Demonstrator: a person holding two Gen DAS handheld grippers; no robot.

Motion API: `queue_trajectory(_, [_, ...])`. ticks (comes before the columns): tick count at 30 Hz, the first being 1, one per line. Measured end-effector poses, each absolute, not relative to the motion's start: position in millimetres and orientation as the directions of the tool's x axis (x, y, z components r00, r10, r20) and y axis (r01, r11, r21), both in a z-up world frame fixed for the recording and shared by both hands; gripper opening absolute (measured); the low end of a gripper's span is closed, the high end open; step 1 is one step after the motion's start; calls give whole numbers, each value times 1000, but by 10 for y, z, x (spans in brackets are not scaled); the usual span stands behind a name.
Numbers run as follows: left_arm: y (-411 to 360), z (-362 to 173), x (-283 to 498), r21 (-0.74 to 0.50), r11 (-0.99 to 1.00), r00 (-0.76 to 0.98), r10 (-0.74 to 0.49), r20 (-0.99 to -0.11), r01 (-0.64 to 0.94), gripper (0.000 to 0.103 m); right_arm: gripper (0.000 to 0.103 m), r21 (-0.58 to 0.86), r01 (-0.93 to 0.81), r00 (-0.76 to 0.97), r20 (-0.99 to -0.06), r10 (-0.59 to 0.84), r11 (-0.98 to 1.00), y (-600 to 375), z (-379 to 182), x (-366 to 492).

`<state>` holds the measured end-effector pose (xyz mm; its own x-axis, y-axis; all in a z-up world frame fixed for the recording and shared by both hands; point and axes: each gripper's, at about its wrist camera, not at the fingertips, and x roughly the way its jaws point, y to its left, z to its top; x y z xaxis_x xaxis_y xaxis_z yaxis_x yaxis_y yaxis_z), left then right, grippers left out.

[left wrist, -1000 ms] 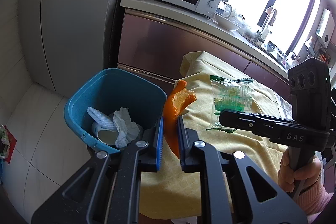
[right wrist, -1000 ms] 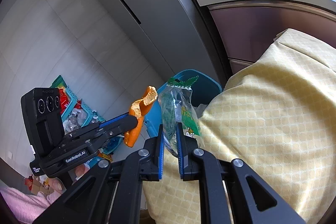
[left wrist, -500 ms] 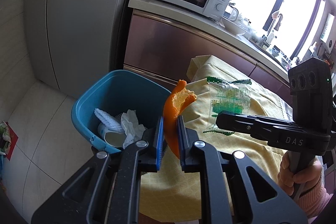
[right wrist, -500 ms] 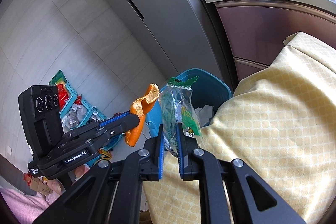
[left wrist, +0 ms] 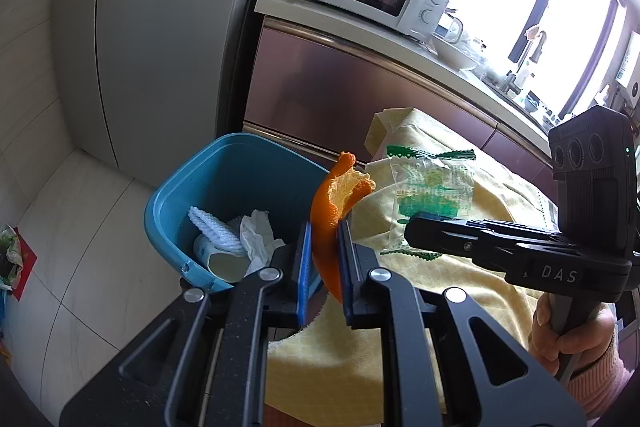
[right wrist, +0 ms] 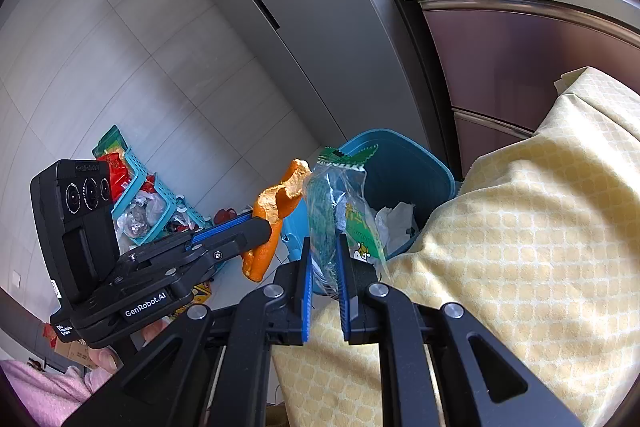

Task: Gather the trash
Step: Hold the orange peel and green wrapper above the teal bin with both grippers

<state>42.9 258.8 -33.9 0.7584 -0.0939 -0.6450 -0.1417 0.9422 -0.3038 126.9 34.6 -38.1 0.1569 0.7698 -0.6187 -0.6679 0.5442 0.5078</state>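
Peel [left wrist: 326,211] pinched in left tongs [left wrist: 323,247], wrapper [right wrist: 340,219] in right tongs [right wrist: 325,269], beside bin rim [left wrist: 168,183].

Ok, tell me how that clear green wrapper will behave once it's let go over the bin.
The wrapper looks thin and crinkled, so probably very light and floppy. It may flutter rather than drop straight into the blue bin. Its film could cling to the right claw.

Orange peel [left wrist: 326,215], blue bin [left wrist: 224,187], yellow checked tablecloth [right wrist: 520,247], clear wrapper [right wrist: 340,211] (green print).
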Motion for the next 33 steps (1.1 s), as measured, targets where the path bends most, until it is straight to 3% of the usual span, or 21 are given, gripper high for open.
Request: queue_trajectory(33, [2703, -368, 471, -305, 938, 757, -77, -649, -166, 13, 11, 507, -657, 158, -631, 759, 558, 486, -397, 1309])
